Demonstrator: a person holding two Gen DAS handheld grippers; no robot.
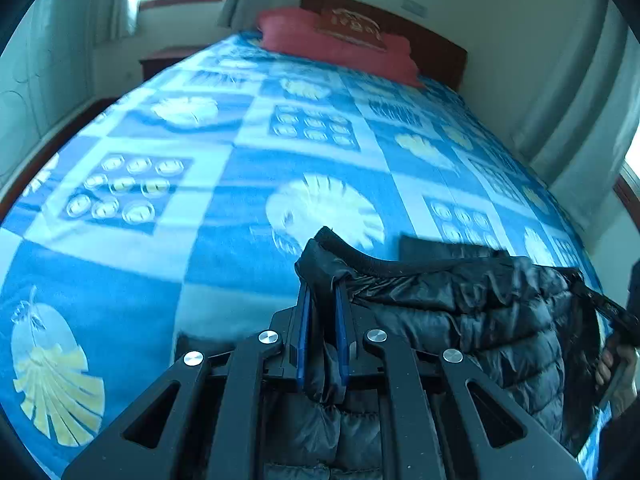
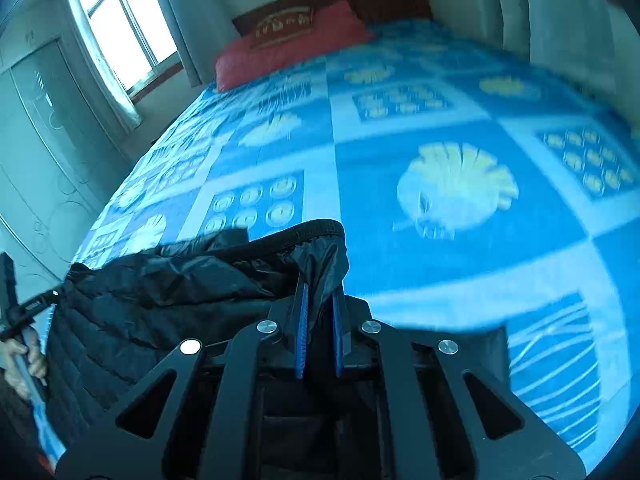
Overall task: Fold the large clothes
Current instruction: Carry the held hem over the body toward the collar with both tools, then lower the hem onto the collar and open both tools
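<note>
I've got both the left gripper [image 1: 323,292] and right gripper [image 2: 320,292] clamped on the black puffer jacket [image 1: 472,312], stretched between them just above the blue bedspread [image 1: 224,248] ahead

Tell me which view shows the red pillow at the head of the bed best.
The right wrist view: the red pillow appears larger there, with its whole front edge visible against the headboard. The left wrist view shows the same pillow, smaller and slightly more blurred.
</note>
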